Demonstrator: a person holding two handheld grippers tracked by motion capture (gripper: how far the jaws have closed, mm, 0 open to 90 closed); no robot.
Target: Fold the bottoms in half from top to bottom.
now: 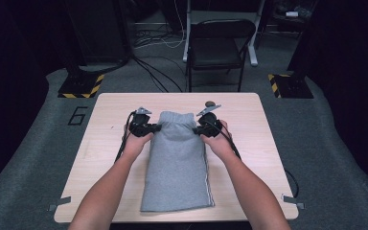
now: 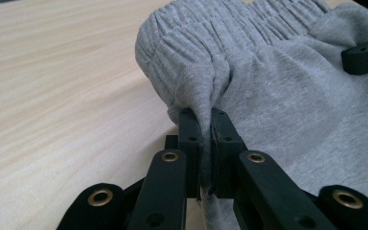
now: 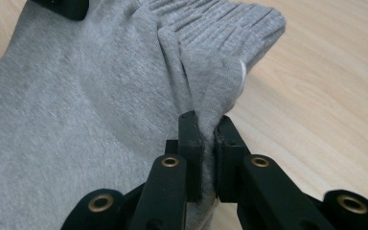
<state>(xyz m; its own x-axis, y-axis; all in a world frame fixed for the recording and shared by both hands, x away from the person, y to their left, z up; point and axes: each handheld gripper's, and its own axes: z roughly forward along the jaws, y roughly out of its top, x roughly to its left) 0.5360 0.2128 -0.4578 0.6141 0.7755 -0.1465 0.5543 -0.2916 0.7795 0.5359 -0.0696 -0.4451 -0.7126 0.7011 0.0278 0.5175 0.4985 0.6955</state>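
Grey folded sweatpants (image 1: 177,163) lie lengthwise on the wooden table (image 1: 263,139), the elastic waistband (image 1: 176,116) at the far end. My left gripper (image 1: 155,127) is shut on a pinch of cloth at the left side just below the waistband. In the left gripper view the grey sweatpants (image 2: 287,96) bunch up between the jaws of the left gripper (image 2: 206,115). My right gripper (image 1: 197,129) is shut on the opposite side; in the right gripper view a fold of the sweatpants (image 3: 100,96) is clamped in the right gripper (image 3: 207,122).
A small dark round object (image 1: 210,103) lies on the table beyond the right gripper. A black folding chair (image 1: 218,48) stands behind the table, with cables on the floor. Bare tabletop lies to either side of the sweatpants.
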